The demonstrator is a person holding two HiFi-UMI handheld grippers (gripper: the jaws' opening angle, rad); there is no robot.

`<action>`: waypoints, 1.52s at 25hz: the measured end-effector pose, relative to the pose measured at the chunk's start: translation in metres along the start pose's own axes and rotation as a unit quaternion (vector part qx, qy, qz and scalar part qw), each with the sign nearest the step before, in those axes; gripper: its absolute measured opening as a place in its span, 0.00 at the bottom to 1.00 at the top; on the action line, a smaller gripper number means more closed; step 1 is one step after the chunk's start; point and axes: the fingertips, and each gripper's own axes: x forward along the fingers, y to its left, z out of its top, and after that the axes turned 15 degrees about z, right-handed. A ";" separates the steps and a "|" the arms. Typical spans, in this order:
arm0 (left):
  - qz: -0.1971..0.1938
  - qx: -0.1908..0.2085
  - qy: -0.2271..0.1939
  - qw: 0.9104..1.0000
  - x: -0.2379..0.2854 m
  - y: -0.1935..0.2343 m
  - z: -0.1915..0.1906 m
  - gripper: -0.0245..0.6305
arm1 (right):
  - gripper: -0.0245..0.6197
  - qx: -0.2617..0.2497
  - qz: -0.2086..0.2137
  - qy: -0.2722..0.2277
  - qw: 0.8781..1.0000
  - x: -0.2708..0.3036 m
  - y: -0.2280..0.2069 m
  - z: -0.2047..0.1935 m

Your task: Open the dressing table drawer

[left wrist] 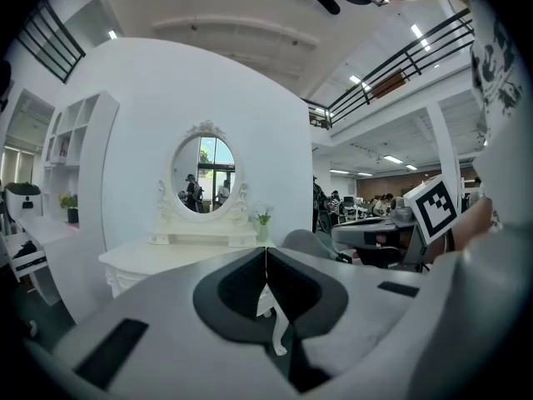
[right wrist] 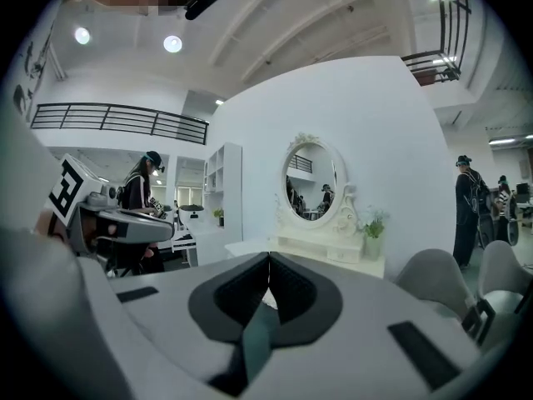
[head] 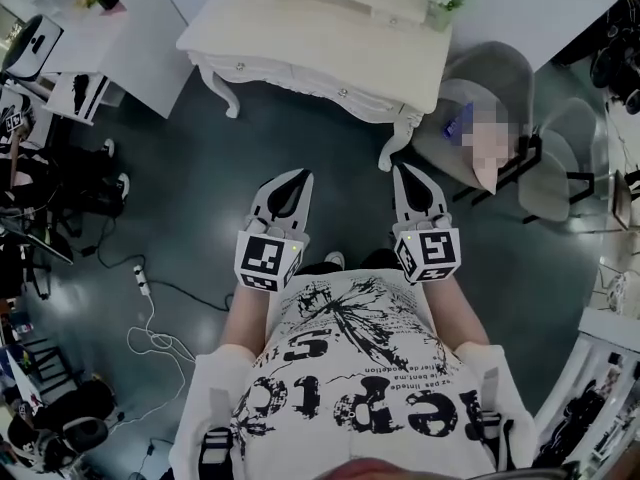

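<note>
Left gripper [head: 303, 175] and right gripper [head: 402, 168] side by side over the dark floor [head: 190, 178], both pointing at the white desk [head: 320, 23]. Jaws of each are pressed together, nothing between them. Drawer [head: 290, 80] sits in the desk's front edge, looks flush shut, well apart from both grippers; grey chair [head: 500, 68] at the desk's right end.

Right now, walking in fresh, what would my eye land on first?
The ornate white dressing table at the top of the head view, with its oval mirror against the white wall. Below it, the left gripper and right gripper point toward it side by side, jaws together and empty, each bearing a black-and-white marker cube.
</note>
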 end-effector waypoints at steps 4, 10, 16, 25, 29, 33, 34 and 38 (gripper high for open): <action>0.008 -0.018 0.013 1.000 0.019 0.022 -0.010 0.07 | 0.07 -0.006 0.002 0.017 1.000 0.031 -0.009 -0.006; 0.030 -0.021 0.020 0.999 0.070 0.045 -0.012 0.07 | 0.07 -0.012 0.020 0.023 0.999 0.081 -0.046 -0.005; 0.044 -0.030 0.016 0.998 0.136 0.062 0.011 0.07 | 0.07 -0.010 0.033 0.018 0.999 0.139 -0.106 0.009; 0.071 -0.033 0.002 0.997 0.275 0.079 0.049 0.07 | 0.07 -0.018 0.039 0.017 0.999 0.217 -0.226 0.037; 0.063 -0.032 0.008 0.997 0.323 0.076 0.055 0.07 | 0.07 -0.010 0.030 0.023 0.999 0.236 -0.266 0.039; 0.040 -0.029 0.022 0.999 0.360 0.069 0.051 0.07 | 0.07 0.008 0.009 0.035 0.999 0.246 -0.299 0.027; 0.035 -0.029 0.026 0.999 0.369 0.068 0.047 0.07 | 0.07 0.013 0.002 0.037 0.999 0.248 -0.307 0.023; 0.001 -0.026 0.036 0.999 0.414 0.064 0.033 0.07 | 0.07 0.031 -0.031 0.045 0.998 0.260 -0.338 0.003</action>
